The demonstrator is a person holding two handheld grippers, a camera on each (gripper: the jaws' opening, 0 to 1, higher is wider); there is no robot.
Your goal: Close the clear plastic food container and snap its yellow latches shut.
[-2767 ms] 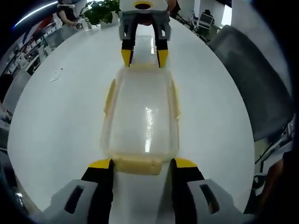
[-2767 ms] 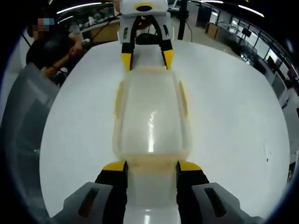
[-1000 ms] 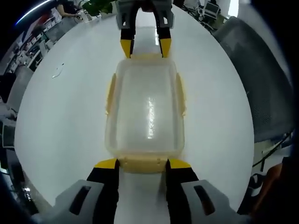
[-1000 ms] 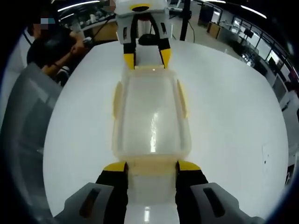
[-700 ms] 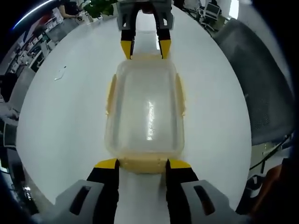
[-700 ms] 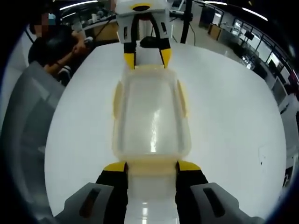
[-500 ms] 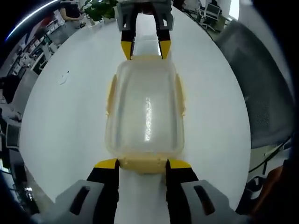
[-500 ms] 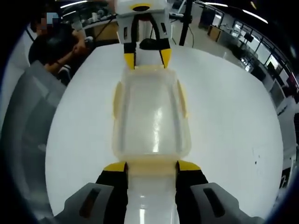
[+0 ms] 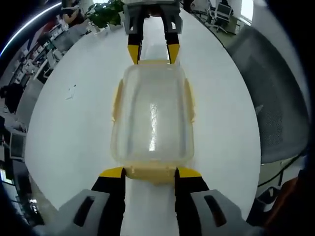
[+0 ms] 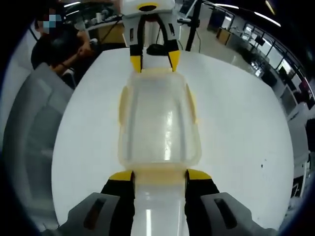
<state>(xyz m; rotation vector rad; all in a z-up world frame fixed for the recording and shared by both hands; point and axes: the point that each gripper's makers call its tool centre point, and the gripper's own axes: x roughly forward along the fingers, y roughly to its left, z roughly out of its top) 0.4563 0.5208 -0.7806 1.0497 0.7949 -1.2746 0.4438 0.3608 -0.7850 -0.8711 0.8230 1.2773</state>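
A clear plastic food container point(image 9: 152, 118) with its lid on lies lengthwise between my two grippers over the white table point(image 9: 69, 132). My left gripper point(image 9: 150, 173) has its jaws against both sides of the near yellow end latch point(image 9: 150, 174). At the far end, my right gripper point(image 9: 150, 53) clasps the other end latch. The right gripper view mirrors this: the container point(image 10: 160, 123), my right gripper point(image 10: 160, 176) on its near latch point(image 10: 160, 177), and the left gripper point(image 10: 154, 61) opposite. Yellow side latches point(image 9: 117, 101) point(image 9: 188, 101) lie against the long walls.
A grey office chair point(image 9: 275, 98) stands beside the table, also visible as the chair point(image 10: 29, 137). A seated person point(image 10: 59, 44) is past the table's far edge, and a green plant point(image 9: 106, 12) stands on it. A small scrap point(image 9: 71, 91) lies on the tabletop.
The left gripper's jaws have narrowed onto the end latch. The table looks smaller and shifted behind the container, which keeps its place between both grippers, so both cameras moved together with it.
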